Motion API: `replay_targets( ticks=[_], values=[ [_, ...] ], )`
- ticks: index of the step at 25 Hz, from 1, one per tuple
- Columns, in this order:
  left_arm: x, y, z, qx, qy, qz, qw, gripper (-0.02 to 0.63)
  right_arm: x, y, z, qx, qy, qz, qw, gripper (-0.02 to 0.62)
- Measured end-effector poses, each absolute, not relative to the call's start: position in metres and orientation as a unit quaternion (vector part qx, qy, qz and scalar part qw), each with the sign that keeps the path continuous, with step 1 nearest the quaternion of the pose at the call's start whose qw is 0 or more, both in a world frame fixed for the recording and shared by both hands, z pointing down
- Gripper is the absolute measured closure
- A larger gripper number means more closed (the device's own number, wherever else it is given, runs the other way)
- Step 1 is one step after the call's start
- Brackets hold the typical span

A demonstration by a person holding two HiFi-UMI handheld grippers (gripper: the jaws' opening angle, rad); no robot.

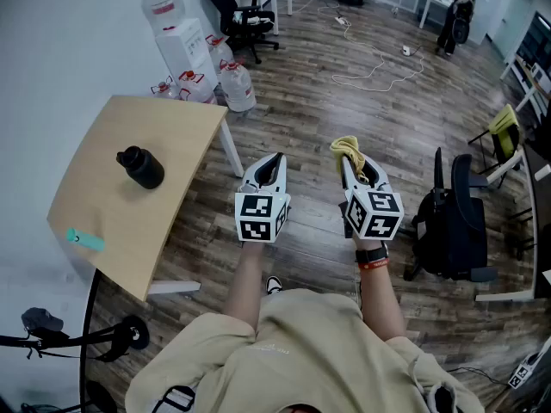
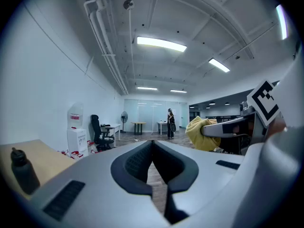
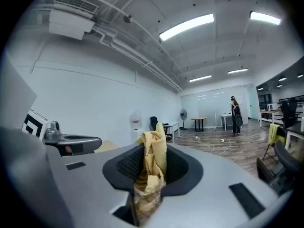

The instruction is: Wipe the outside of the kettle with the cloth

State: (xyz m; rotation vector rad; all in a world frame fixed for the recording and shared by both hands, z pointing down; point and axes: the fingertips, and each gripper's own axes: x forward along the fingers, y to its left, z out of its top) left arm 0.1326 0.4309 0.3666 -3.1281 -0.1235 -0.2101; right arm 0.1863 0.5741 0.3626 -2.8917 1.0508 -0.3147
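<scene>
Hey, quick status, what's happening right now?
Left gripper shut, empty. Right gripper shut on yellow cloth. Kettle on table, apart from both grippers. No obstacle seen.

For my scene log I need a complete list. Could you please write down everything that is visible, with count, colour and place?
table: one, light wood, at left by the wall
kettle: one, black, upright on the table
small item: one, teal, near the table's front edge; kind unclear
water dispenser: one, white, beyond the table
water jugs: several, clear, on the floor by the dispenser
office chair: one, black, far back
cable: one, white, on the floor
cloth: one, yellow, clamped in the right tool
left tool: one, grey, jaws together, empty
right tool: one, grey, closed on the cloth
</scene>
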Motion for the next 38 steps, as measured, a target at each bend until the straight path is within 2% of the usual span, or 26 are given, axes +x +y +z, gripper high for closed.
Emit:
replay_targets(
  ticks=[16,29,38],
  values=[
    [0.095,0.215,0.388,-0.995,0.054,-0.080,-0.015,0.581,0.168,0.330,0.387,-0.888,0.441,-0.125,0.036,0.480],
    [0.039,0.000,0.397,-0.958,0.272,-0.079,-0.040,0.581,0.144,0.058,0.394,-0.755,0.641,-0.140,-0.003,0.480],
    [0.036,-0.120,0.373,-0.904,0.419,-0.065,-0.043,0.581,0.156,-0.092,0.380,-0.644,0.751,-0.148,-0.006,0.480]
  ],
)
